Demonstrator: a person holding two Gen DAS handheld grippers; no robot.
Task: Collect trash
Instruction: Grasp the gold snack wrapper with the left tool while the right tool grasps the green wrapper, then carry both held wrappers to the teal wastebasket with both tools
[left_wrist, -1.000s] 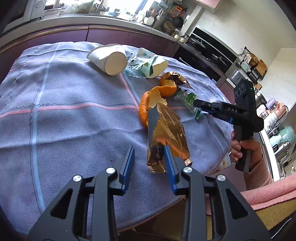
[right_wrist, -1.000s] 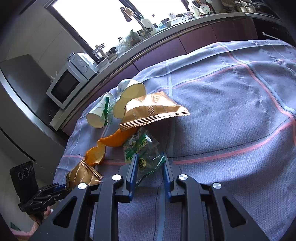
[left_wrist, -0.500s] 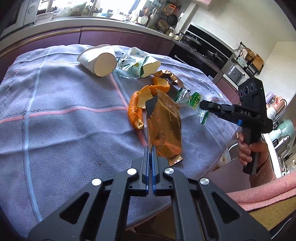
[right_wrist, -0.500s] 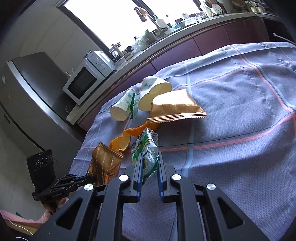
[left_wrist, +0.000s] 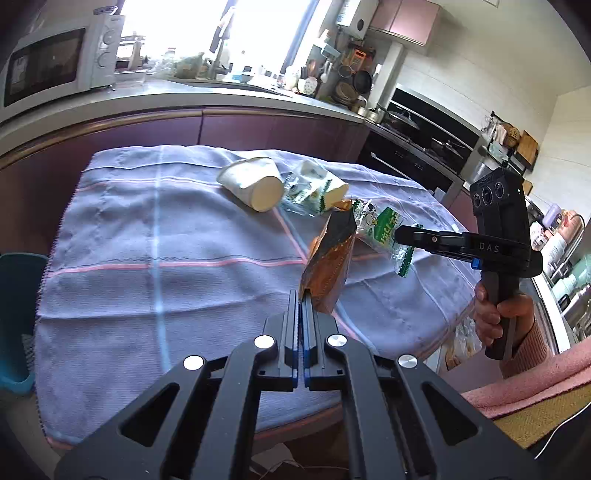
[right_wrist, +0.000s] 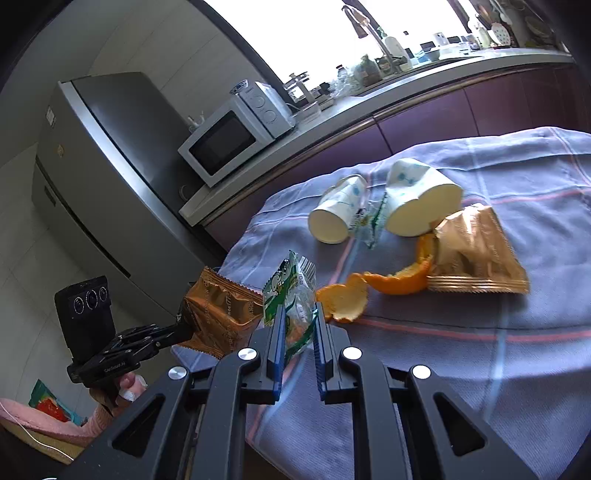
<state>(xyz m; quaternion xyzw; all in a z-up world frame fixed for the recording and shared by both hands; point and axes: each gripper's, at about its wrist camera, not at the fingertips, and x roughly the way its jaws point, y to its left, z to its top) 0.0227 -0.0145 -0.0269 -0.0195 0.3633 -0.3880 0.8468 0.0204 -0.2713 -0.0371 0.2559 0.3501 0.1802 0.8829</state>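
Note:
My left gripper (left_wrist: 301, 300) is shut on a gold-brown snack wrapper (left_wrist: 328, 262) and holds it above the table; it also shows in the right wrist view (right_wrist: 218, 314). My right gripper (right_wrist: 298, 317) is shut on a green-and-white wrapper (right_wrist: 290, 295), lifted off the cloth; the left wrist view shows that wrapper (left_wrist: 380, 227) too. On the blue-grey tablecloth (right_wrist: 480, 369) lie orange peel (right_wrist: 373, 286), a second gold wrapper (right_wrist: 476, 254), two tipped paper cups (right_wrist: 338, 216) (right_wrist: 421, 206) and a clear green-printed wrapper (right_wrist: 369, 225).
A teal bin (left_wrist: 16, 317) stands at the table's left edge. A counter with a microwave (right_wrist: 236, 136) runs behind the table, with a fridge (right_wrist: 96, 177) beside it. A stove and oven (left_wrist: 421, 144) stand at the back right.
My left gripper shut on the gold wrapper and lifted it. My right gripper closed on the green wrapper and raised it off the cloth. Both have pulled back from the table.

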